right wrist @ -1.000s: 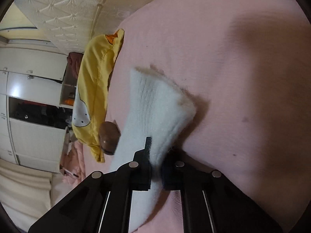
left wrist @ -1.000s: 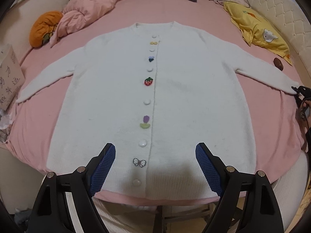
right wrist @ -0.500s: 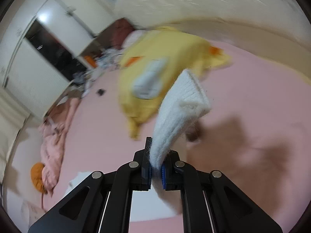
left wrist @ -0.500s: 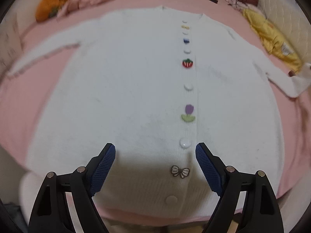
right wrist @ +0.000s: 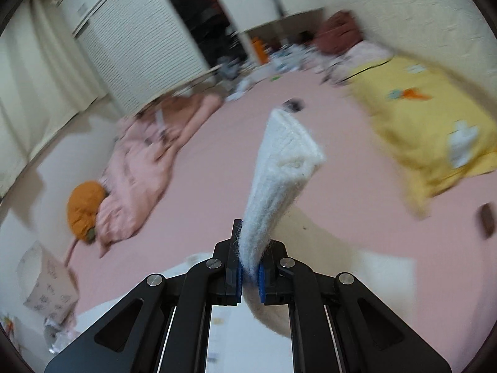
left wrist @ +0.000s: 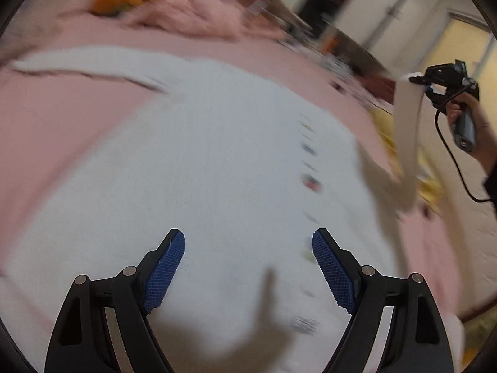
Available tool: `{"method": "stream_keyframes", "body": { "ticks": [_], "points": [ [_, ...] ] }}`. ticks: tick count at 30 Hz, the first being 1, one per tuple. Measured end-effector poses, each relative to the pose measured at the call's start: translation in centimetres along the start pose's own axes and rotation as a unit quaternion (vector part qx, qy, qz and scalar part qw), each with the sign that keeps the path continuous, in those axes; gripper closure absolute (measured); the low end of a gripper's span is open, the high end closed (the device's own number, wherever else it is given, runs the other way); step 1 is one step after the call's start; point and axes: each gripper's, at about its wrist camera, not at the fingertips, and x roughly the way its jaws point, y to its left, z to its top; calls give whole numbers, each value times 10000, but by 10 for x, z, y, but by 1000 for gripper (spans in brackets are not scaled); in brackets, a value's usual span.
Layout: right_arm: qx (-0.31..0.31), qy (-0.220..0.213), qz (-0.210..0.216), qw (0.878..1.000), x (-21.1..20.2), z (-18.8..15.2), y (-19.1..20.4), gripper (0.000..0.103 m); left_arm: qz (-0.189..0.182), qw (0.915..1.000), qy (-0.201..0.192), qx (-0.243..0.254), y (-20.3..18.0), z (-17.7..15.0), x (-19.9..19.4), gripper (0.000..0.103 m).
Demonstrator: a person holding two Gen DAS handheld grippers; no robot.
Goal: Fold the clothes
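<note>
A white knitted cardigan [left wrist: 217, 161] with small coloured buttons lies flat, front up, on a pink bed [left wrist: 46, 118]. My left gripper [left wrist: 248, 267] is open and empty, hovering low over the cardigan's lower body. My right gripper [right wrist: 249, 272] is shut on the cuff of the cardigan's right sleeve [right wrist: 279, 168] and holds it lifted high above the bed. In the left wrist view, that gripper [left wrist: 416, 79] appears at the upper right with the sleeve [left wrist: 407, 130] hanging from it. The left sleeve [left wrist: 77, 65] lies stretched out flat.
A crumpled pink blanket [right wrist: 146, 161] and an orange plush [right wrist: 85, 206] lie at the bed's far left side. A yellow pillow [right wrist: 428, 115] lies by the padded headboard [right wrist: 419, 15]. A small dark object [right wrist: 486, 219] rests on the sheet. A patterned box [right wrist: 46, 283] stands beside the bed.
My right gripper has lifted the sleeve cuff off the bed, high into the air. My left gripper has swung left and lower over the cardigan; its jaws stay open.
</note>
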Motion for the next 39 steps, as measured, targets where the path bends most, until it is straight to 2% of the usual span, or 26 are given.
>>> {"method": "stream_keyframes", "body": {
  "ticks": [2, 5, 8, 10, 11, 14, 17, 20, 24, 25, 27, 28, 29, 34, 35, 39],
  "points": [
    [-260, 188, 72, 9995, 33, -24, 43, 96, 333, 9976, -409, -449, 20, 5, -15, 19],
    [-473, 516, 122, 9975, 83, -65, 88, 96, 607, 9843, -910, -1388, 59, 8, -34, 19],
    [-557, 895, 139, 9943, 125, -106, 119, 96, 862, 9654, -1124, -2189, 93, 3, -43, 19],
    [-692, 1087, 160, 9915, 146, -134, 141, 96, 923, 9586, -1134, -2444, 109, -2, -46, 19],
    [-743, 1136, 157, 9906, 152, -144, 148, 96, 896, 9570, -1128, -2517, 112, -2, -44, 19],
    [-778, 1255, 167, 9889, 167, -171, 161, 96, 822, 9601, -1067, -2452, 106, -1, -34, 19],
    [-1097, 1459, -99, 9832, 185, -194, 169, 96, 726, 9642, -970, -2359, 105, -3, -32, 19],
    [-1370, 1759, -248, 9745, 199, -216, 166, 95, 684, 9618, -952, -2474, 110, -6, -32, 19],
    [-2024, 1787, -413, 9620, 203, -236, 176, 92, 647, 9588, -917, -2609, 115, -6, -30, 19],
    [-2243, 1769, -463, 9572, 204, -239, 182, 87, 652, 9594, -923, -2585, 114, -6, -30, 19],
    [-2620, 1844, -393, 9465, 206, -242, 194, 55, 664, 9606, -908, -2543, 114, -5, -29, 19],
    [-2781, 1903, -306, 9410, 206, -245, 202, 13, 677, 9609, -904, -2528, 114, -5, -29, 19],
    [-2952, 1894, -190, 9363, 202, -248, 211, 0, 682, 9612, -895, -2517, 113, -5, -29, 19],
    [-3365, 1311, 913, 9280, 154, -246, 244, 0, 661, 9606, -928, -2534, 116, -5, -30, 19],
    [-3381, 1185, 953, 9288, 146, -245, 245, 0, 665, 9610, -926, -2519, 115, -5, -30, 19],
    [-3216, 282, 183, 9463, 108, -216, 199, 1, 732, 9636, -916, -2405, 111, -3, -29, 19]
  ]
}}
